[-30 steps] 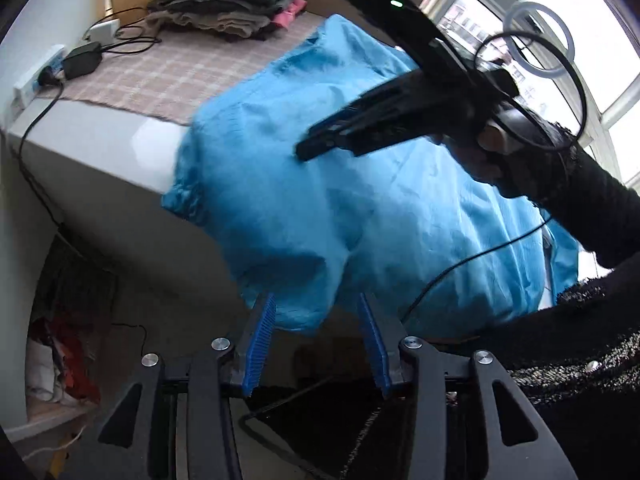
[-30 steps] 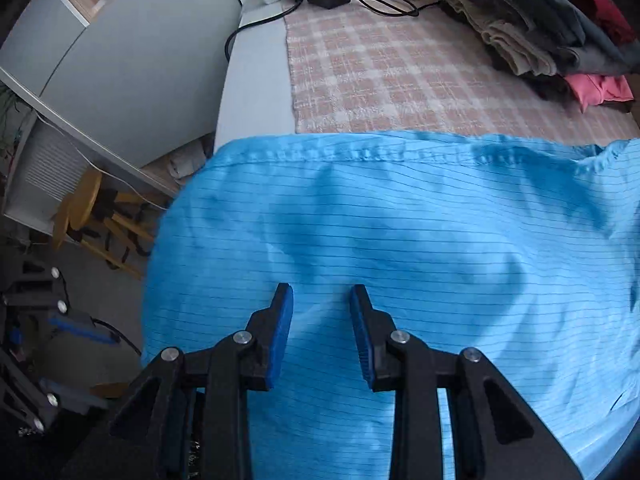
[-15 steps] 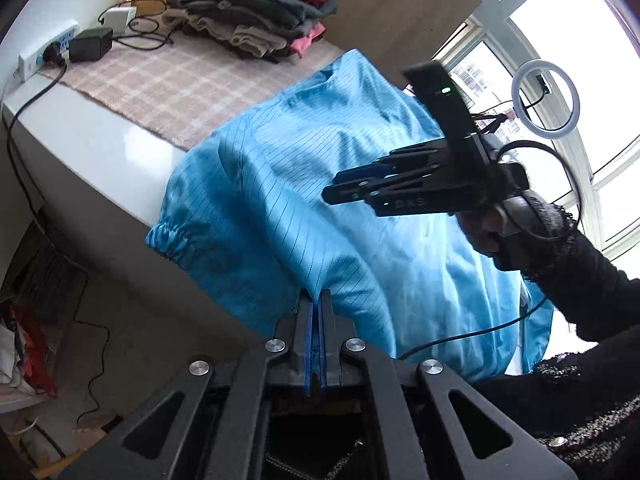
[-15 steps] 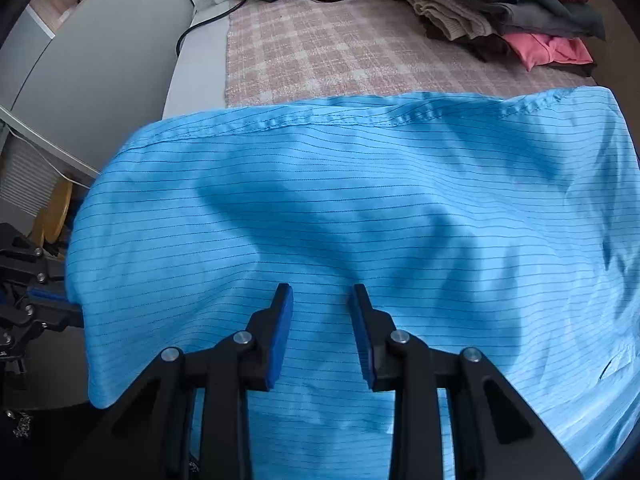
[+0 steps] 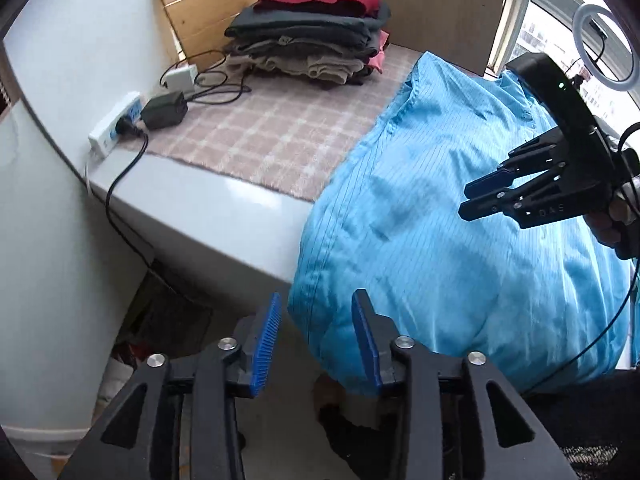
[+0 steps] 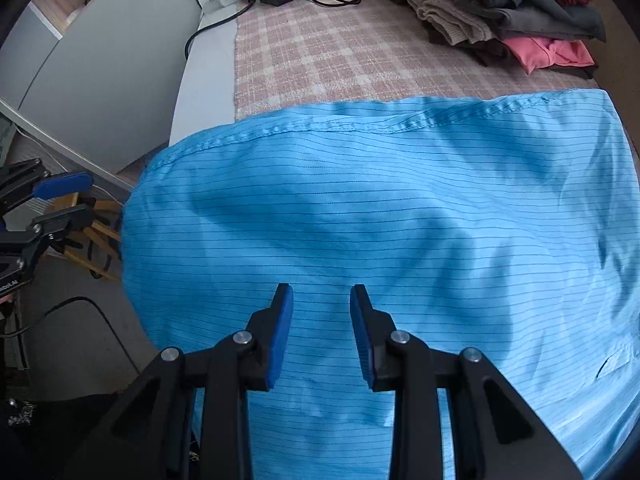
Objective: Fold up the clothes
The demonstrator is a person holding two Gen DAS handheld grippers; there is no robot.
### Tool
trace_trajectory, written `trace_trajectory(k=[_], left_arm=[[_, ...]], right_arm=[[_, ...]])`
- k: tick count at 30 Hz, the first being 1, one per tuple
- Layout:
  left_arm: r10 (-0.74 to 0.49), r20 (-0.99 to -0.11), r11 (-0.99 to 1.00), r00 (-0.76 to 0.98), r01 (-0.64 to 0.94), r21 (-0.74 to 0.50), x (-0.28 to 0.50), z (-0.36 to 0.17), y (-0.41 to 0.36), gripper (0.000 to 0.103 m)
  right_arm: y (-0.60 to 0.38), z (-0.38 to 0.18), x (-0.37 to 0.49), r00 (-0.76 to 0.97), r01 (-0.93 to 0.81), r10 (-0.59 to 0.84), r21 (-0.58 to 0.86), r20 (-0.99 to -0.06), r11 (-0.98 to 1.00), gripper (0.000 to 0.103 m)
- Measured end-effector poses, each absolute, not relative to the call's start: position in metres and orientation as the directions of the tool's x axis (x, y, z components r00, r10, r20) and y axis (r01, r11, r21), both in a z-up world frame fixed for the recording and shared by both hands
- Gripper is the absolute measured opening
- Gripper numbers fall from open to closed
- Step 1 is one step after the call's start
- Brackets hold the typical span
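A light blue pin-striped garment (image 5: 440,216) lies over the table's near edge and hangs down the front; it also fills the right wrist view (image 6: 380,216). My left gripper (image 5: 316,312) is open, its jaws apart at the garment's hanging lower left edge, holding nothing. My right gripper (image 6: 320,300) is open and hovers just above the middle of the garment; it also shows in the left wrist view (image 5: 480,196) at the right. My left gripper also shows at the left edge of the right wrist view (image 6: 60,200).
A stack of folded clothes (image 5: 316,36) sits at the back of the table on a pink checked cloth (image 5: 272,132). A white power strip (image 5: 116,124), a black charger (image 5: 164,110) and cables lie at the left. A ring light (image 5: 604,44) stands by the window.
My left gripper was open, shut on the garment's lower edge half a second ago, and now is open again and off it. The hanging sleeve end has been folded under. My right gripper stayed open above.
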State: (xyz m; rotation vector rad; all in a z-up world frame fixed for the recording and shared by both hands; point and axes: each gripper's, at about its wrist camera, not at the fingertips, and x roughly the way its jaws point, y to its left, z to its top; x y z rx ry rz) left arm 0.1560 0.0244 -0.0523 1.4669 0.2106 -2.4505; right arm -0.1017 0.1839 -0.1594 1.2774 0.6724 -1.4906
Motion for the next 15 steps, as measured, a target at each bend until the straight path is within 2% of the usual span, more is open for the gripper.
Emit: trace_trajectory(k=[4,8,10,12,15], left_arm=[[-0.208,-0.882,-0.965,-0.423,0.236,0.115,0.115,-0.064,0.024,0.047],[-0.082,-0.938,-0.996,-0.338,0.070,0.062,0.106,-0.088,0.042,0.041],[-0.084,-0.951,-0.996,-0.297,0.015,0.084,0.115,-0.093,0.051,0.038],[-0.076,-0.959,-0.996,-0.272,-0.019,0.085,0.123,-0.093,0.055,0.038],[-0.030,-0.956,-0.999,-0.291,0.038,0.020,0.127,-0.082,0.038,0.038]], right_arm=[[0.215,-0.120,-0.167,-0.042,0.855,-0.446,0.199,-0.894,-0.478,0.029],[0.235,-0.099,-0.266,-0.189,0.718,-0.468,0.204,-0.863,-0.665,0.029],[0.239,-0.098,-0.310,-0.238,0.654,-0.448,0.199,-0.862,-0.730,0.029],[0.233,-0.100,-0.334,-0.250,0.635,-0.449,0.205,-0.858,-0.745,0.029],[0.207,-0.119,-0.331,-0.169,0.666,-0.476,0.256,-0.863,-0.701,0.029]])
